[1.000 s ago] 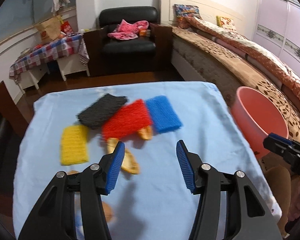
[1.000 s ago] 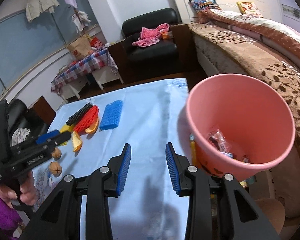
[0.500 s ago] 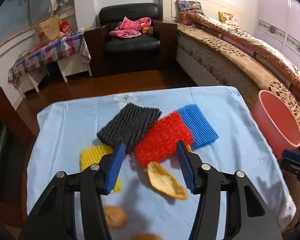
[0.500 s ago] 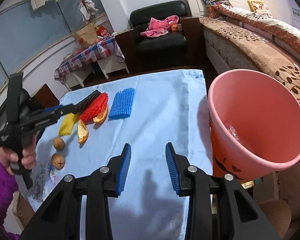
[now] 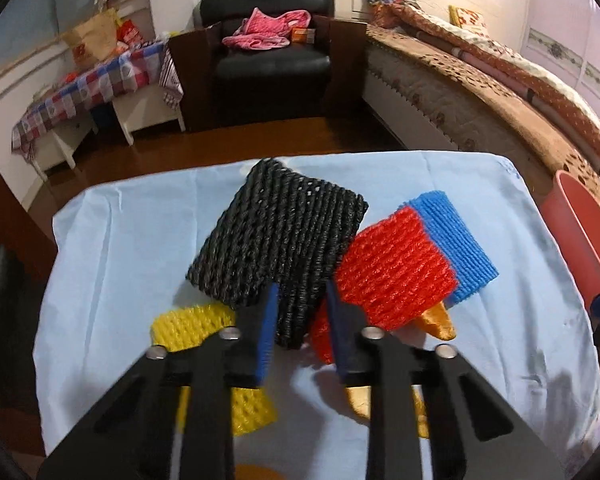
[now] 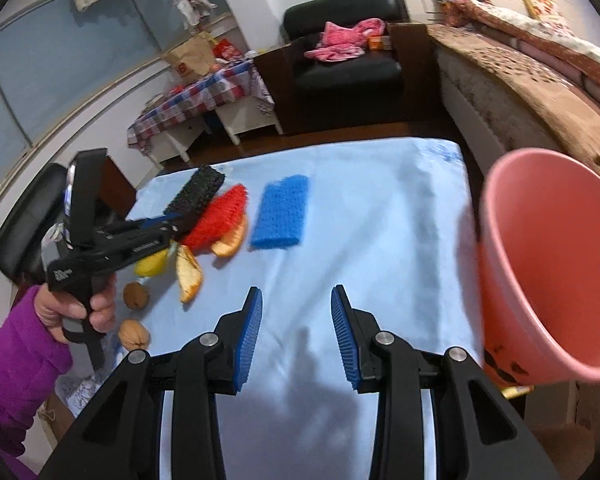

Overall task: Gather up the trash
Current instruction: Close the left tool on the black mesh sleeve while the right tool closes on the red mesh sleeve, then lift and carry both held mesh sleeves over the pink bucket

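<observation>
Cloth of pale blue [image 6: 364, 216] covers the table I work over, with dark wood floor beyond it, a black armchair [image 5: 268, 60] holding pink clothes, a low stand under a checked cloth [image 6: 204, 96], and a long bed with a brown patterned cover [image 5: 500, 120] along my right.

My left gripper [image 5: 300, 320] has its blue pads closed onto the near edge of the black foam net [image 5: 276, 236], which tilts up off the cloth; the red foam net [image 5: 392, 268] lies just beside it, overlapping the blue foam net [image 5: 456, 236], and the yellow foam net [image 5: 204, 328] sits partly under the left finger. My right gripper [image 6: 296, 332] hangs over bare cloth with its jaws spread and nothing between them.

Orange peel [image 6: 190, 274] and two walnuts [image 6: 135, 295] lie near the table's left edge. The pink bucket [image 6: 552, 264] stands off the right edge, blurred, its inside not readable. White lettering on the left gripper's body is too small for me to read.
</observation>
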